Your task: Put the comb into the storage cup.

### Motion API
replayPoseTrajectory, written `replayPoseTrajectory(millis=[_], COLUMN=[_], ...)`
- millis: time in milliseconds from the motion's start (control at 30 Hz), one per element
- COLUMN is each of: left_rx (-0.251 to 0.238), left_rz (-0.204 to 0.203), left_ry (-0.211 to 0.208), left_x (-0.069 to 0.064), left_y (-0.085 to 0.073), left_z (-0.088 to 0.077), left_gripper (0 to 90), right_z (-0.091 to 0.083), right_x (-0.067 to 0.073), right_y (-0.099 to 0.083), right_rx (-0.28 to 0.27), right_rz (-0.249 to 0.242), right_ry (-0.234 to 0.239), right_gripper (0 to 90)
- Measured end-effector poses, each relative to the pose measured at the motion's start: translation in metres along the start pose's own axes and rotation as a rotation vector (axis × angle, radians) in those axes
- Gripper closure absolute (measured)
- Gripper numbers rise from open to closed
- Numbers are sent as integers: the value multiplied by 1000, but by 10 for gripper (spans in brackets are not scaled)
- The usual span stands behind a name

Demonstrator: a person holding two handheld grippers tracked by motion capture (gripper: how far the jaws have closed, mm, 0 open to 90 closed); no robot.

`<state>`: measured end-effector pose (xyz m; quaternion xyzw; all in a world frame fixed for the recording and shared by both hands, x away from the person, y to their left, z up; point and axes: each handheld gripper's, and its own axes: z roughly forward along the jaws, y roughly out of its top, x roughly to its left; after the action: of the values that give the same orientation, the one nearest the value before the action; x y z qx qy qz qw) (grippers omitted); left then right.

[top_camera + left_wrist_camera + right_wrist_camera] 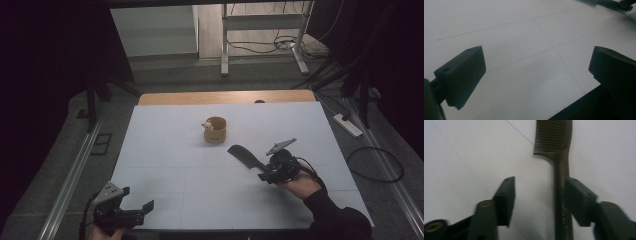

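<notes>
High view shows one dark comb [246,156] lying on the white table [165,165], between the parted jaws of the right gripper [264,175], unpressed. One wooden cup [216,129] stands at eleven o'clock from it, well apart; the left gripper [142,207] is wide open and empty.

One marking was legible: "Creative Art", followed by a small registered-trademark sign, printed in pale letters lengthwise along the handle of the dark comb [562,195]. No other readable text was found.

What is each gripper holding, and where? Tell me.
Nothing is held. The right gripper stands open around the comb handle, one pad beside it, the other apart. The left gripper is open over the table.
</notes>
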<state>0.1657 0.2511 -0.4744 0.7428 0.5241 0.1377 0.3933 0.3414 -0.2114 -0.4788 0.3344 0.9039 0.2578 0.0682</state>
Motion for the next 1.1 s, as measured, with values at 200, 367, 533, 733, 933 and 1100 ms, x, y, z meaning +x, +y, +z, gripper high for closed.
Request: replayPoseTrajectory(millis=[200, 367, 533, 733, 933, 1100], left_rx=[3, 3, 4, 5, 5, 5], left_rz=[1, -1, -1, 1, 0, -1], left_ry=[1, 0, 0, 1, 1, 0], left_x=[0, 0, 0, 0, 0, 0], left_y=[0, 0, 0, 0, 0, 0], left_z=[0, 0, 0, 1, 1, 1], left_gripper=[18, 18, 18, 18, 18, 18], right_z=[-2, -4, -3, -3, -3, -1], right_x=[-1, -6, -11, -16, -22, -25], right_y=[4, 7, 6, 6, 7, 7], right_rx=[2, -7, 6, 2, 0, 7], right_rz=[8, 23, 30, 41, 62, 69], right_ry=[-11, -35, -45, -71, -80, -76], right_gripper=[213, 110, 52, 1, 0, 0])
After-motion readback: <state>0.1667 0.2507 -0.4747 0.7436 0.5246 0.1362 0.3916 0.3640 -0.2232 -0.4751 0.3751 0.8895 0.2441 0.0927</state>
